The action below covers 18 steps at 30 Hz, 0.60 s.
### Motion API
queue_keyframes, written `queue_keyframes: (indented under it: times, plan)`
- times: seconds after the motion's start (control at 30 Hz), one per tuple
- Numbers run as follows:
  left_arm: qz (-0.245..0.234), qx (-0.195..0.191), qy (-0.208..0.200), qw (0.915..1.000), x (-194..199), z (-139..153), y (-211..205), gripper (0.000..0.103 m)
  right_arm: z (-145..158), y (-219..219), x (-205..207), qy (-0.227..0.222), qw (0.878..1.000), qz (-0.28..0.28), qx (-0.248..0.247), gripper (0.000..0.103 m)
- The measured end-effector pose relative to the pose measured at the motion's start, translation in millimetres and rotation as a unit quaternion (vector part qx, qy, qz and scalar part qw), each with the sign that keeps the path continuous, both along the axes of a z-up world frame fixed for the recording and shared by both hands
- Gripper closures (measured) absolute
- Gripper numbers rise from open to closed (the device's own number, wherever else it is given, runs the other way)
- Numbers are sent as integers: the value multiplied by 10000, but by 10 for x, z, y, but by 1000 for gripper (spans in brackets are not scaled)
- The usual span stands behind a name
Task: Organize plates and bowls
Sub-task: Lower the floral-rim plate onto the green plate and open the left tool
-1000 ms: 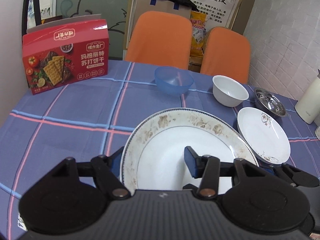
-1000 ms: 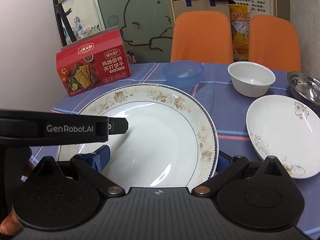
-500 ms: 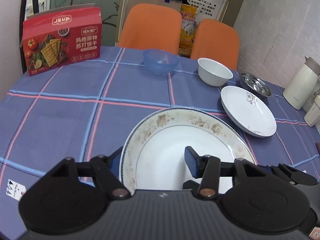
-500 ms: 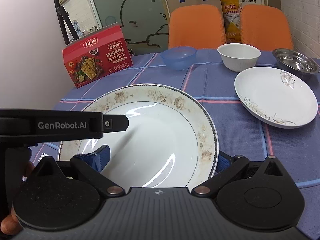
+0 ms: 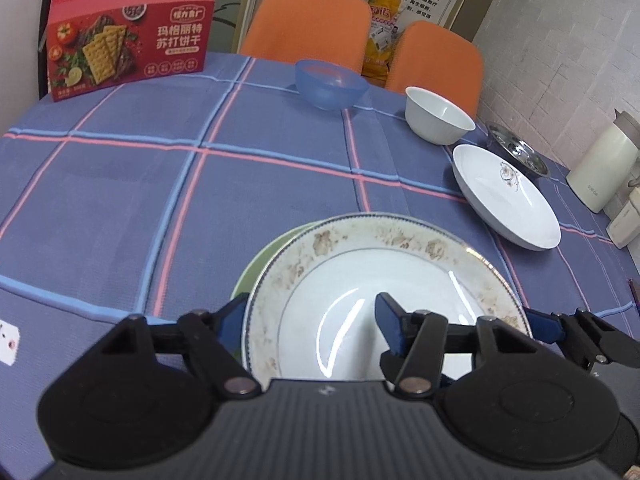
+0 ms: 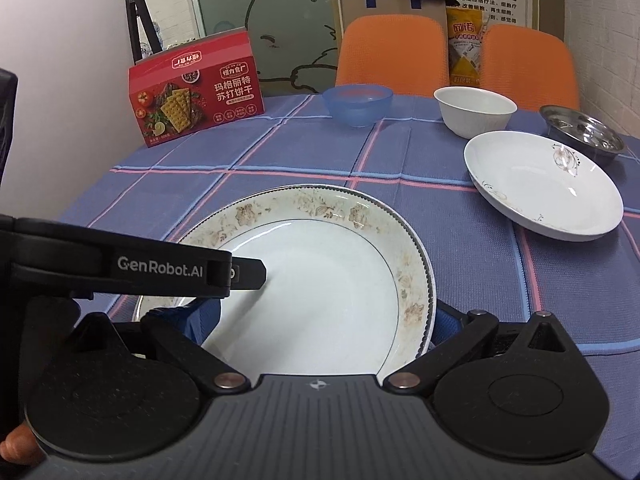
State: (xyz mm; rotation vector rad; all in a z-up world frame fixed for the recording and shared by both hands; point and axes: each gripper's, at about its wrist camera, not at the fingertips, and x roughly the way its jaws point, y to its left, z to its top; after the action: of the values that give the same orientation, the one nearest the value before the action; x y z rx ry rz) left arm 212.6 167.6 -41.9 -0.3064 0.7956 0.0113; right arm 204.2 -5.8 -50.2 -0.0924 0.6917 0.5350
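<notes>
**Now: floral plate sitting over green plate, left jaws easing off**

Both grippers are straddling opposite rims of the floral plate (image 5: 384,280). Left gripper (image 5: 310,322) is on its left rim; jaws have just been opening, rim between them but pads looking slack rather than pinching. Right gripper (image 6: 324,320) is bracketing the right rim, one pad inside the well, one outside; whether it's pressing, can't tell. Green plate (image 5: 256,268) is peeking out directly beneath, offset left, so the release probably hinges on that overlap. Plate is round, no long axis: white well, worn brown flower band, beaded edge. White plate (image 6: 544,184) is lying well apart, toward the right.
</notes>
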Motion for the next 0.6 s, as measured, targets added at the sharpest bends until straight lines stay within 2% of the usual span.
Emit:
queue_keyframes:
  times: [0.1, 0.27, 0.37, 0.5, 0.6]
  plan:
    - [-2, 122, -169, 9998, -22, 64, -12, 40, -61, 3, 38, 10, 9998, -95, -179, 12]
    - [67, 200, -304, 9993, -73, 145, 32, 37, -72, -61, 46, 11, 9999, -110, -16, 14]
    - [97, 216, -326, 9992, -98, 162, 42, 36, -38, -181, 55, -20, 9992, -325, 220, 14]
    - [27, 281, -311, 9991, -82, 173, -29, 31, -42, -431, 64, 198, 9957, -572, 703, 14]
    - [-62, 299, -273, 9992, -50, 196, -117, 31, -54, -644, 29, 298, 9910, -844, 996, 14]
